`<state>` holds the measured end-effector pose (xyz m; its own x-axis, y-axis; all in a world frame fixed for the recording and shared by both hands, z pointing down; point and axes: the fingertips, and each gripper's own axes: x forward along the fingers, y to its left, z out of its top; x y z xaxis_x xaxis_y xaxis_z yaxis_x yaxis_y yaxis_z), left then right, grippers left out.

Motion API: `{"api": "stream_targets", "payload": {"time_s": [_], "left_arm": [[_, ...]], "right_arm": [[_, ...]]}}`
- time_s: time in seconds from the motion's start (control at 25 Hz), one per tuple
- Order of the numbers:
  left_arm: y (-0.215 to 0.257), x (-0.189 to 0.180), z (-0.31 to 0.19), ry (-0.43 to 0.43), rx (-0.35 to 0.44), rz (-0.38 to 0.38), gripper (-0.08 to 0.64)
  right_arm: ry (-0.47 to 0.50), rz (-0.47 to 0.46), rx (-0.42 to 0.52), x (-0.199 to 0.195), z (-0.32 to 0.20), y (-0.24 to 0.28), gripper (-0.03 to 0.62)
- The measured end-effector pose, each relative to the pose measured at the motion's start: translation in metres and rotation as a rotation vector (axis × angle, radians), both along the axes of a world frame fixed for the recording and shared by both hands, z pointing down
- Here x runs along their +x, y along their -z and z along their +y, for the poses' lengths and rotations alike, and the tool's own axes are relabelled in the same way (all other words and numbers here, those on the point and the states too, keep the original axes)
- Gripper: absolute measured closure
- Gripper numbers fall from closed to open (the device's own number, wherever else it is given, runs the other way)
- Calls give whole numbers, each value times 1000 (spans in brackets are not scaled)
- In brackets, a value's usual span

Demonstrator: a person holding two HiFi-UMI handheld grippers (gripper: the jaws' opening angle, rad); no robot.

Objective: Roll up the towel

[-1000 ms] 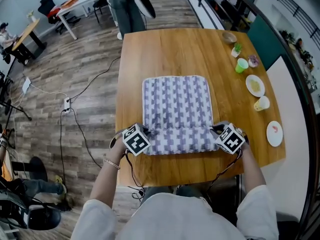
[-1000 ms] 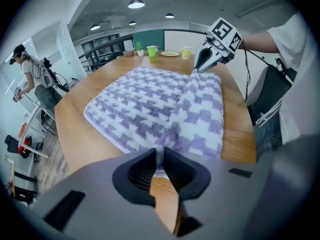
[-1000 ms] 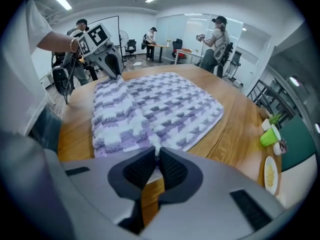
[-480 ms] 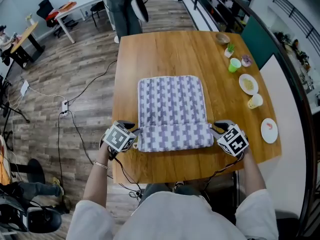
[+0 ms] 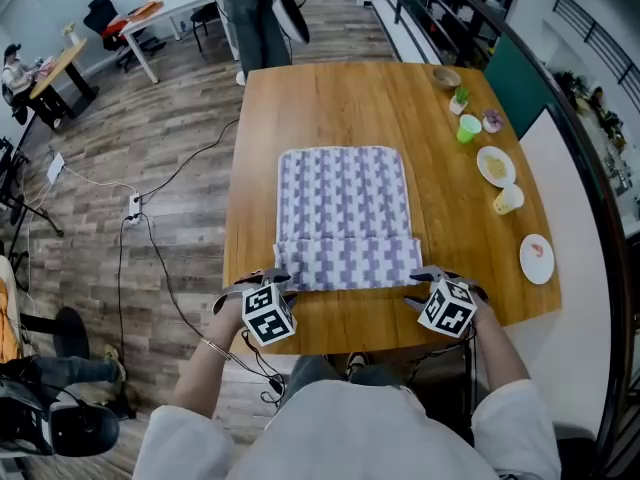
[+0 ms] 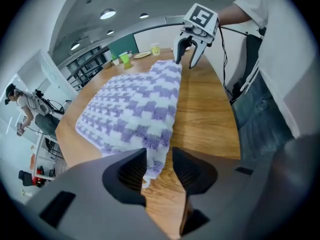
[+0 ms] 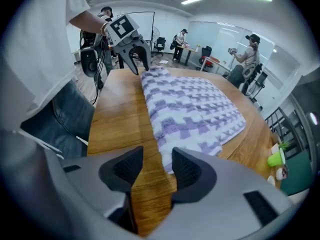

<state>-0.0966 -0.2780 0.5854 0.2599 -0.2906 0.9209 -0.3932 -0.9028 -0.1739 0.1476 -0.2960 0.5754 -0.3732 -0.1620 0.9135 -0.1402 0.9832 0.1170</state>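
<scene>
left claw (image 5: pixel 262 284) (image 6: pixel 159 166) (image 7: pixel 137 64): jaws partly apart and opening. it points steeply down at the near-left corner of the towel (image 5: pixel 345 213) (image 6: pixel 135 104) (image 7: pixel 190 109). that corner shows in the gap between the jaws, and the pads do not press on it.

right claw (image 5: pixel 432 278) (image 6: pixel 187 59) (image 7: pixel 152 169): jaws partly apart and opening. it points steeply down at the near-right corner of the towel. the towel edge lies just beside 1 pad, not clamped.

towel: white with a purple check pattern. it lies flat on the table (image 5: pixel 330 98) (image 6: pixel 205 114) (image 7: pixel 120 114), roughly central. its near edge is turned over into 1 low band that runs across the full width between the 2 claws. the rest is spread out toward the far side.

table: wooden, bare strip between the towel and the near edge. along the right edge, well apart from the towel, stand a green cup (image 5: pixel 468 129) and a white plate (image 5: pixel 536 258). a person (image 5: pixel 255 18) stands at the far end.
</scene>
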Motion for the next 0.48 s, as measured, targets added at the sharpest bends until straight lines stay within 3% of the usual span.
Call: {"api": "stream_targets", "payload": {"time_s": [0.32,0.44,0.48], "left_arm": [[-36,-10,-11,-24,7,-86,383],[-38,-10,-13,-6,-7,-67,399],[-37,-11,-13,8,-10,-53,402]], "right_arm": [[21,63,50,2,-15,-33,419],[2,62,49,1,-20,-37,445],[-11,57,55,1,-22,-36,481]]}}
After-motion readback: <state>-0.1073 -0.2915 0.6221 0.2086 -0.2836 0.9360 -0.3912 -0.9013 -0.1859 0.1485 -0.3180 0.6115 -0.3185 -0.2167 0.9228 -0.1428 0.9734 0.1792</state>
